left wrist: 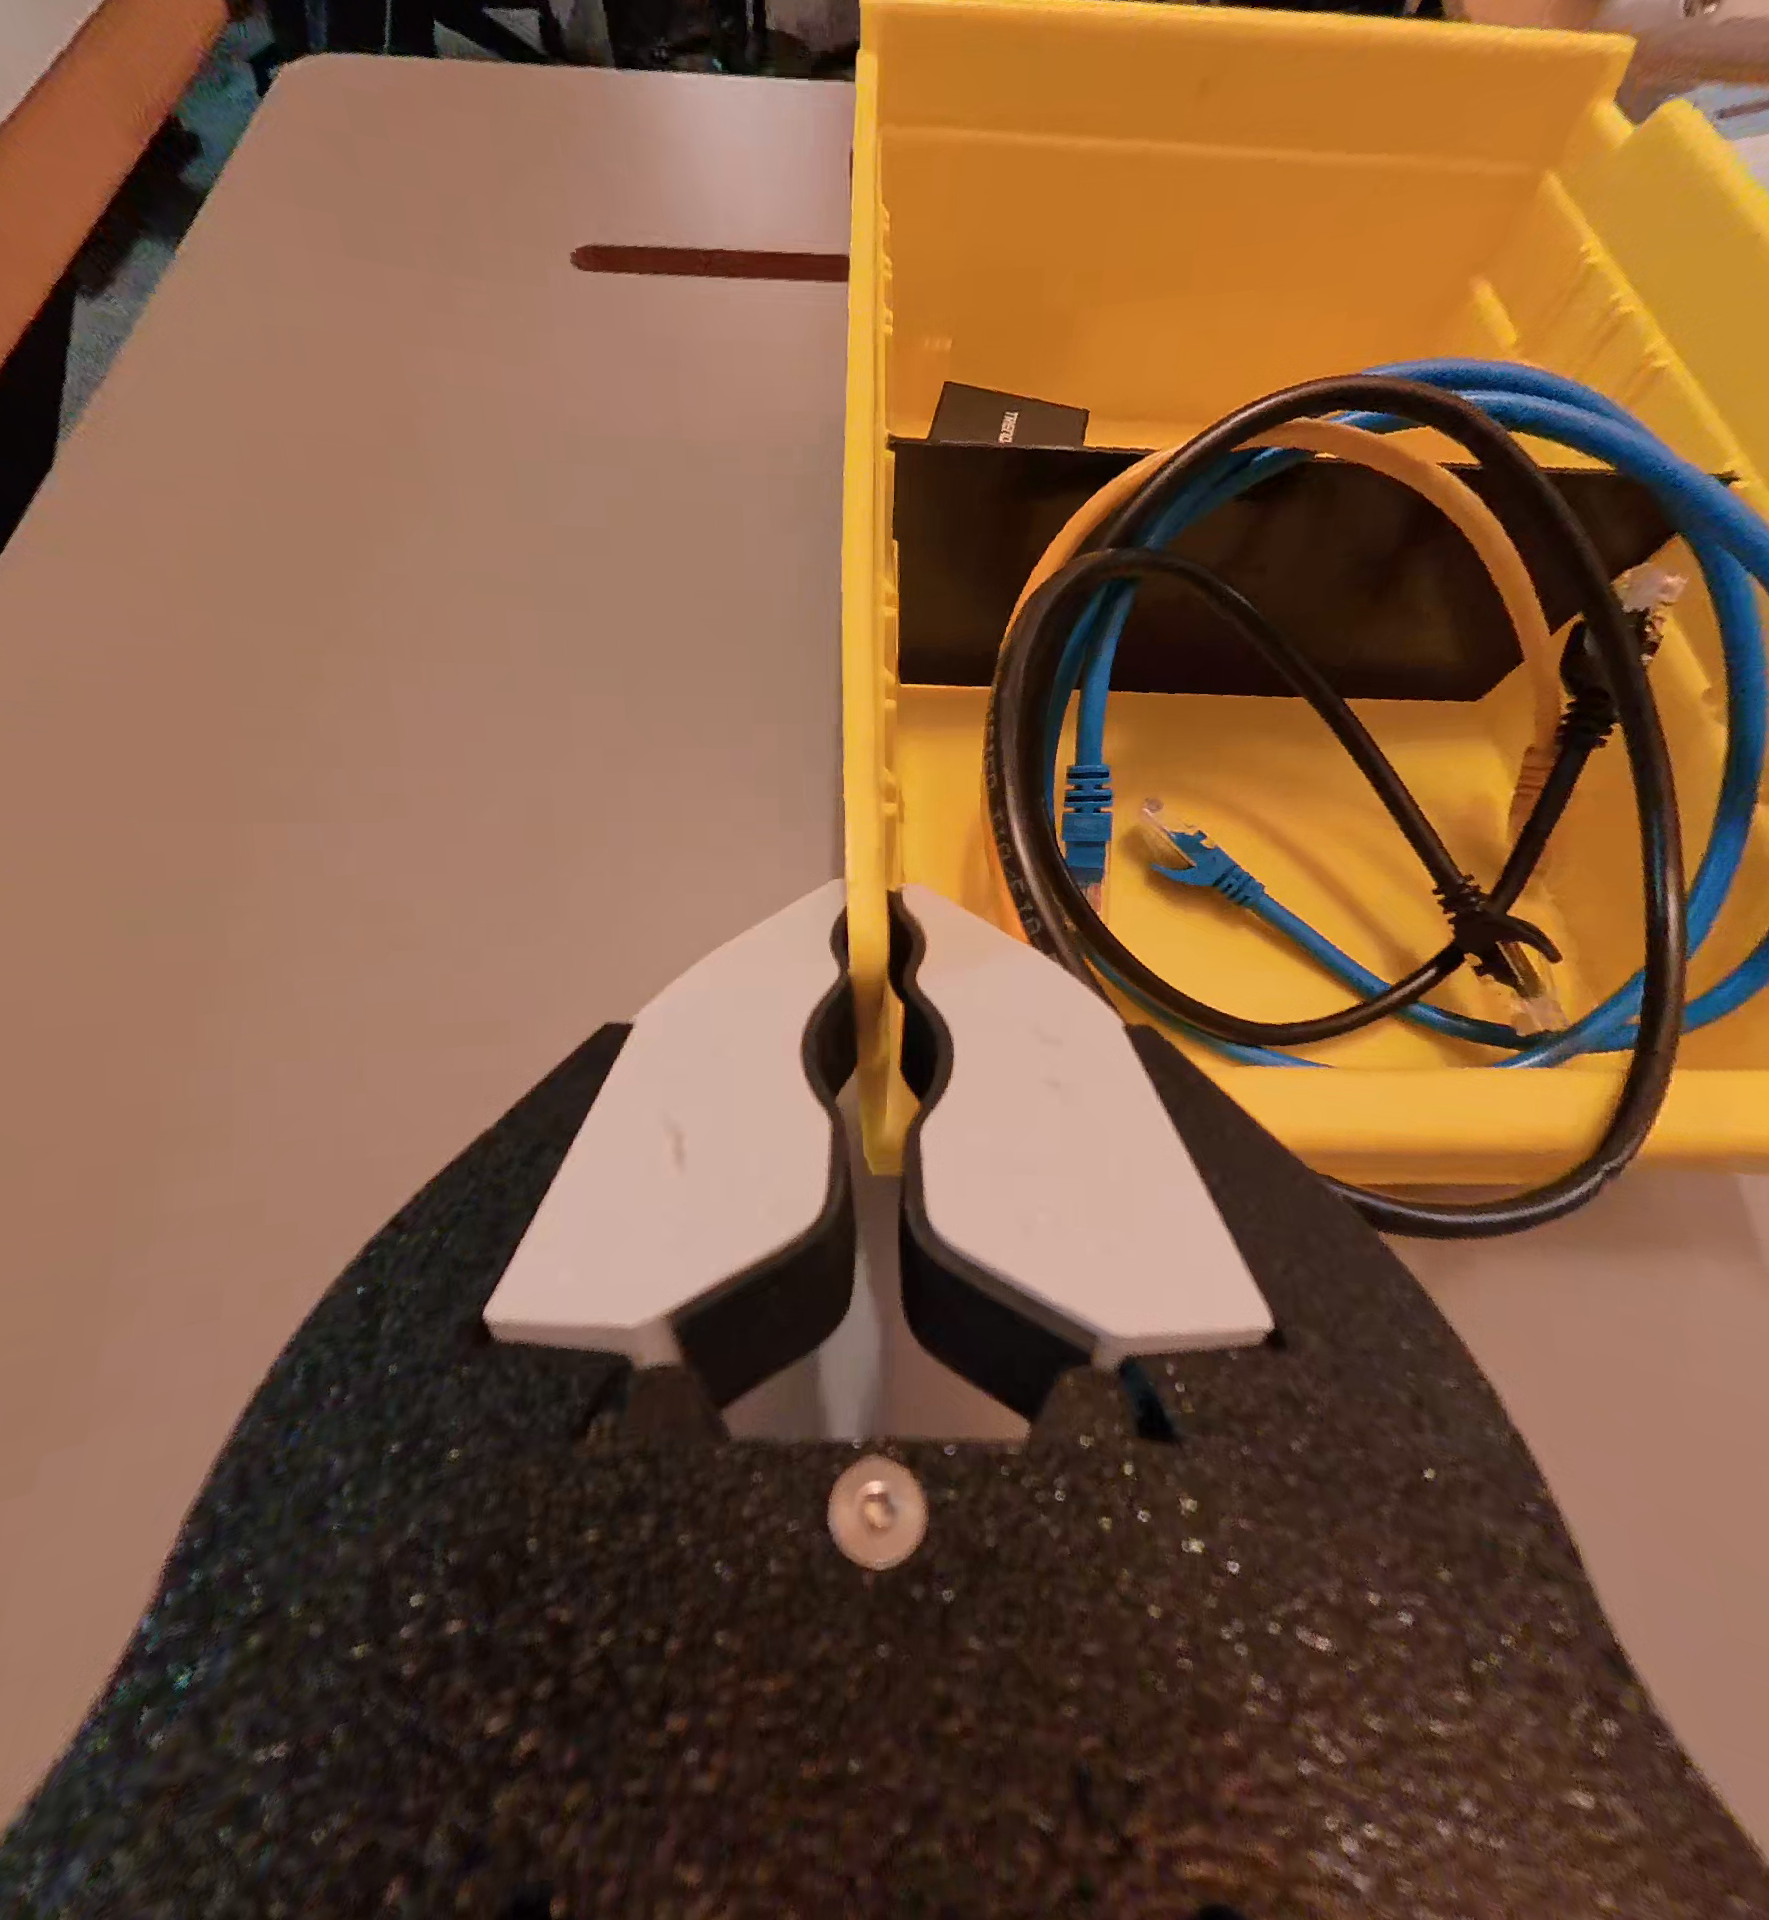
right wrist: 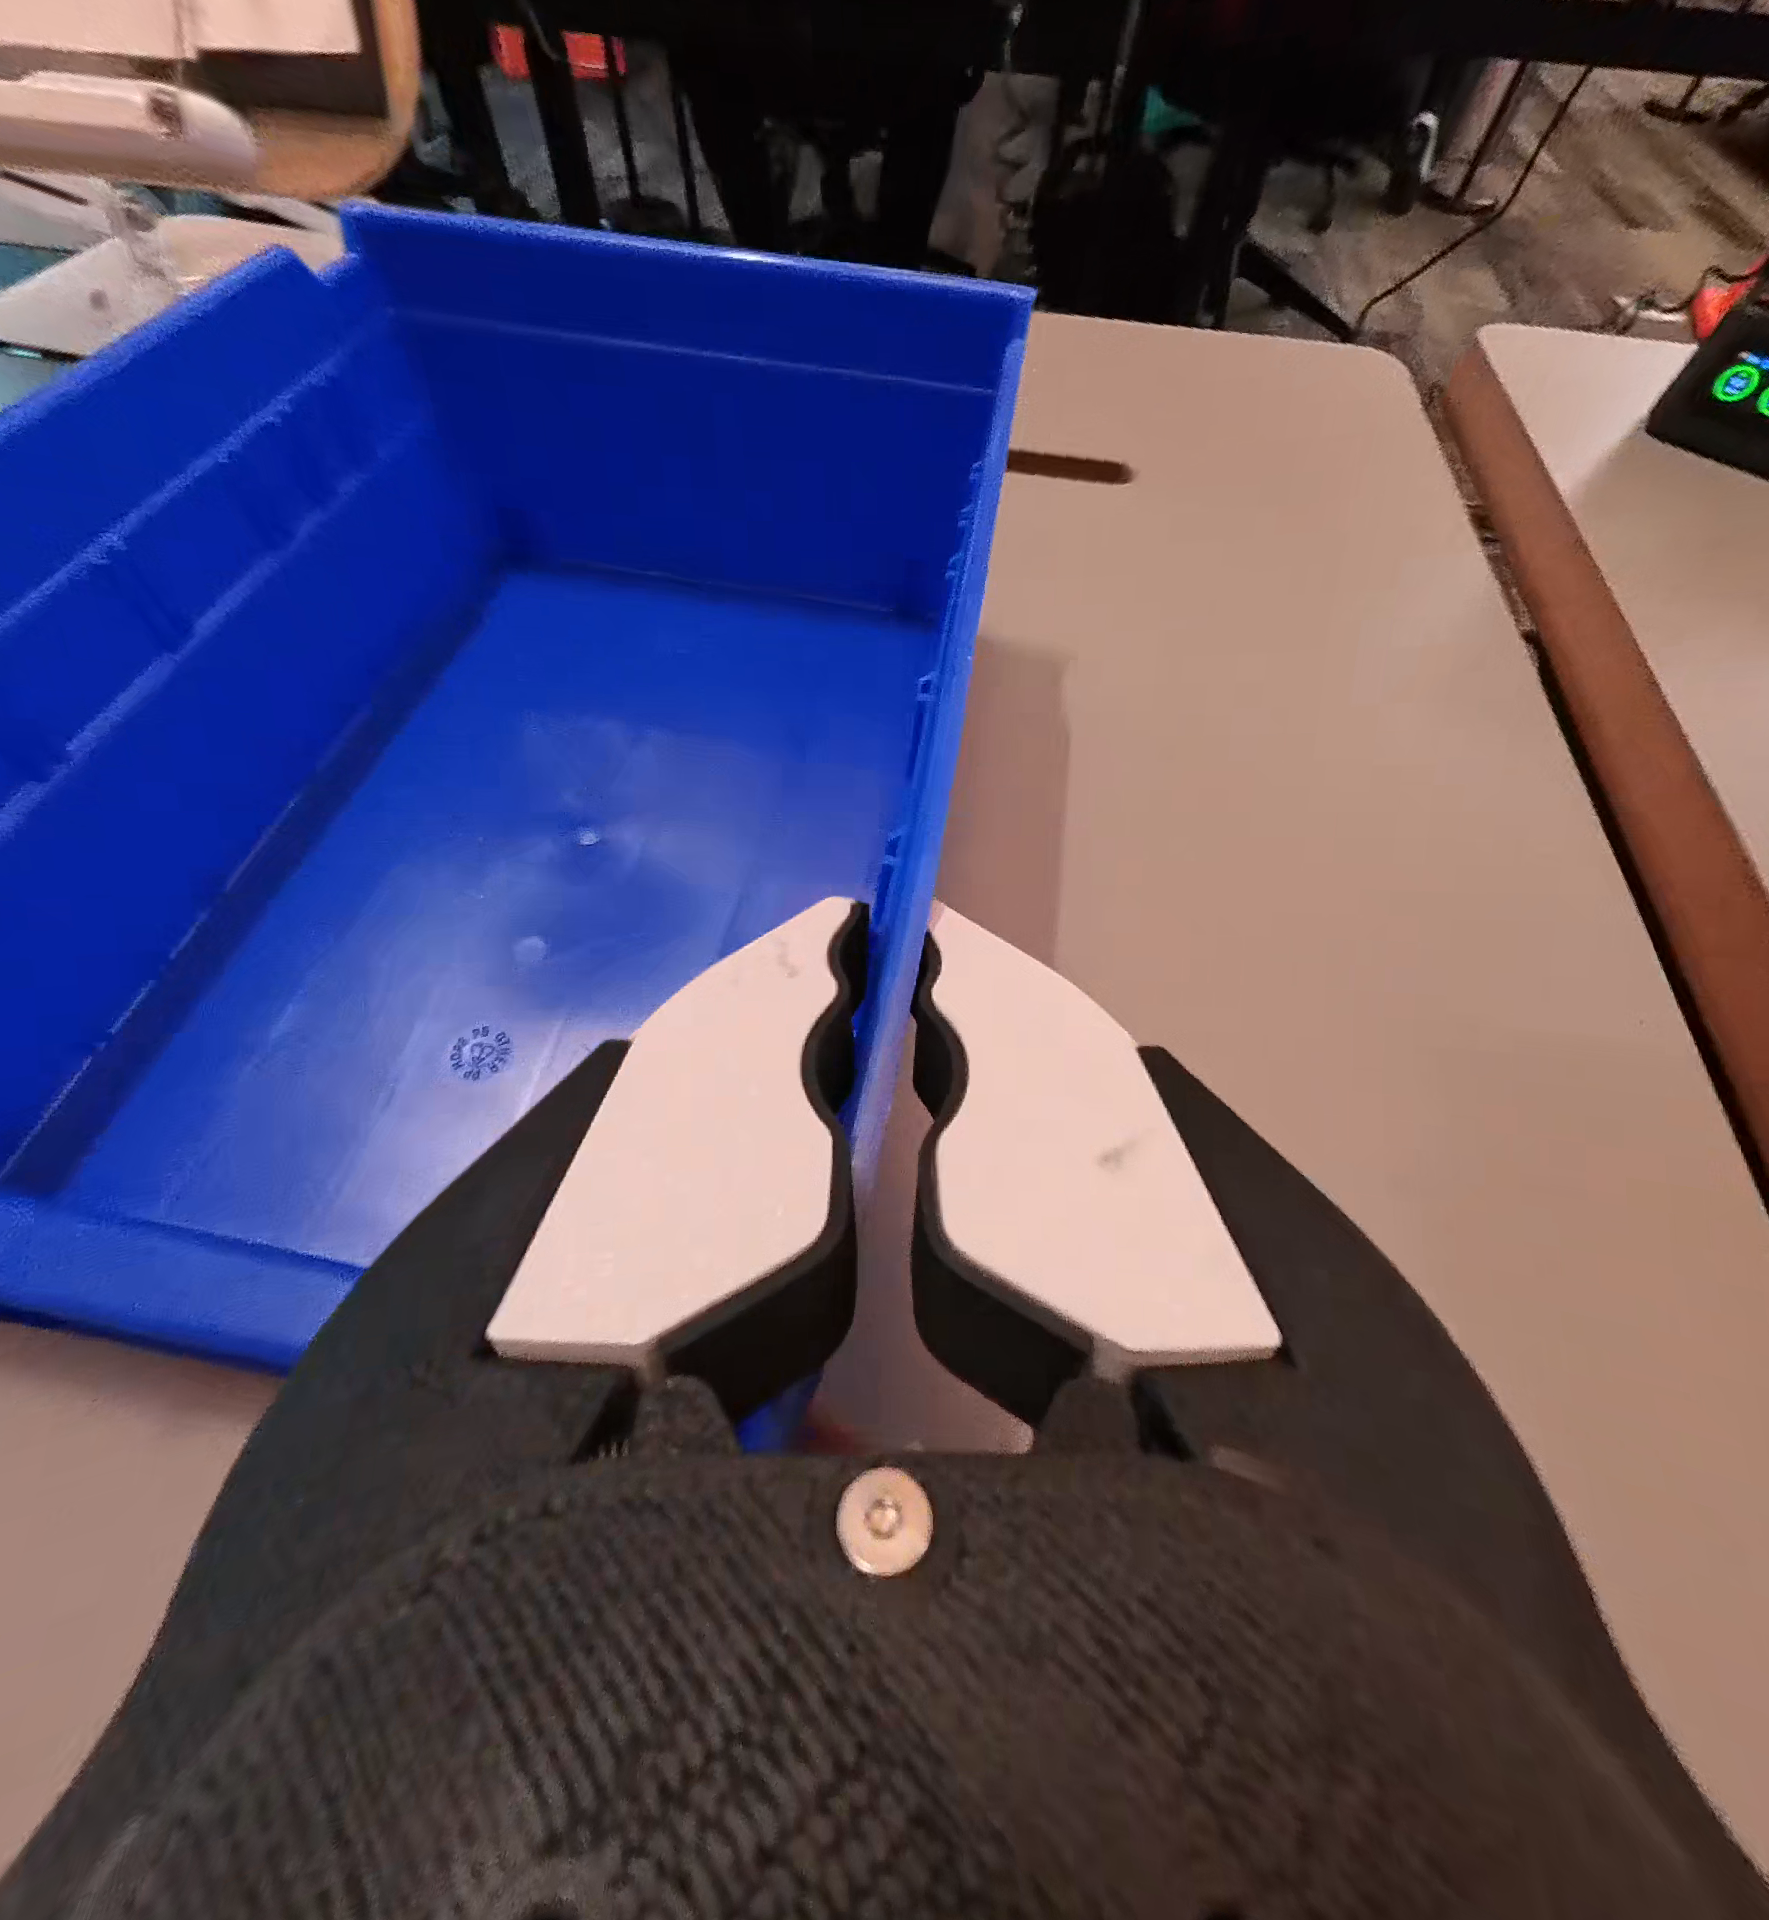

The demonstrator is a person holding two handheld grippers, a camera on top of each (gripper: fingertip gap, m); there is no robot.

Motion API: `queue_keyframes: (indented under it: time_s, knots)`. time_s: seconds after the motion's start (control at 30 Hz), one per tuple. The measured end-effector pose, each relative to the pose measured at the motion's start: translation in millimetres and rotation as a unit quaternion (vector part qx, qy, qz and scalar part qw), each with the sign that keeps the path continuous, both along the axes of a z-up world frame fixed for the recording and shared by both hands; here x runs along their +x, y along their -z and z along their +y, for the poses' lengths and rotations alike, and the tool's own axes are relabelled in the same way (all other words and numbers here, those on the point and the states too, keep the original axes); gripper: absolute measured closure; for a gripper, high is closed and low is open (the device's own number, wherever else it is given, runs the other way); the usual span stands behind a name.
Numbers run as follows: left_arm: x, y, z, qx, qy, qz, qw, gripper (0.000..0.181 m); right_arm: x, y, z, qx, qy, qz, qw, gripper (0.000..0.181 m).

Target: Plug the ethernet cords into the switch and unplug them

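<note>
In the left wrist view, my left gripper (left wrist: 872, 914) is shut on the left wall of a yellow bin (left wrist: 1223, 260), near its front corner. Inside the bin lie coiled ethernet cords: a blue one (left wrist: 1742, 623), a black one (left wrist: 1379, 769) and a pale yellow one (left wrist: 1482, 520). A black box, probably the switch (left wrist: 1223, 582), lies across the bin behind them. In the right wrist view, my right gripper (right wrist: 890, 925) is shut on the right wall of an empty blue bin (right wrist: 444, 831), near its front corner.
Both bins stand on a grey table (left wrist: 392, 675) with a dark slot (left wrist: 703, 260) at the back. The black cord hangs over the yellow bin's front rim onto the table. A second table with a black device showing green lights (right wrist: 1763, 395) stands at the right. The left gripper's tips are roughly 70 cm from the right gripper's.
</note>
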State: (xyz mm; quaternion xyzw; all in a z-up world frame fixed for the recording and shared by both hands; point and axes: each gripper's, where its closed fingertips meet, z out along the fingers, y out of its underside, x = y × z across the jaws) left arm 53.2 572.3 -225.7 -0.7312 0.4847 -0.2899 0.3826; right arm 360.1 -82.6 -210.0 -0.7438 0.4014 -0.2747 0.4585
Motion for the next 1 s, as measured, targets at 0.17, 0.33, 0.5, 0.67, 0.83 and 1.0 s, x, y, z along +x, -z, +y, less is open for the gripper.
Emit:
queue_keyframes:
  time_s: [0.17,0.33,0.5,0.67,0.83,1.0]
  knots:
    - [11,0,-4,0.033,-0.006,0.007,0.999,0.166,16,-1,4,0.02,0.003,0.005,1.0,0.178]
    - [8,-30,-10,0.117,0.039,0.026,0.992,0.144,4,-7,14,0.023,-0.03,-0.031,0.999,0.159]
    - [45,-111,-31,0.218,0.211,0.017,0.953,0.111,-22,-42,11,0.029,-0.069,-0.074,0.994,0.099]
    - [111,-112,-9,0.347,0.315,0.159,0.869,0.101,-49,-90,24,0.077,-0.114,-0.144,0.98,0.089]
    - [169,-65,12,0.398,0.39,0.307,0.771,0.097,-54,-104,33,0.084,-0.115,-0.163,0.976,0.092]
    - [196,-13,23,0.373,0.46,0.407,0.695,0.099,-62,-101,46,0.077,-0.137,-0.162,0.974,0.092]
